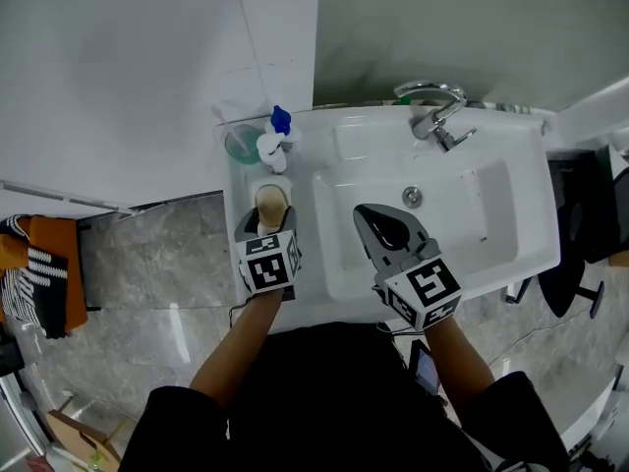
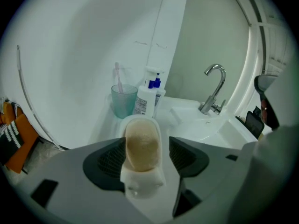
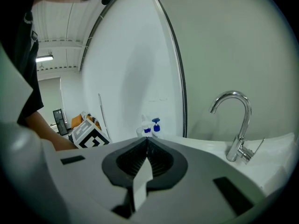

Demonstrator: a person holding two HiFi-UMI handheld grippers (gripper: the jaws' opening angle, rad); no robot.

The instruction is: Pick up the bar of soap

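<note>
Our left gripper's (image 1: 267, 226) ribbed dark pads (image 2: 110, 160) stand spread either side of the oval tan soap bar (image 2: 141, 146), which lies in a glossy white dish (image 2: 140, 180) on the sink's (image 1: 491, 249) left edge. Its own view shows the right gripper's (image 3: 147, 146) jaws pressed together.

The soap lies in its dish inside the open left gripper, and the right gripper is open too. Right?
No: the right gripper is shut, as the right gripper view shows. The soap does lie in its dish inside the open left gripper.
</note>
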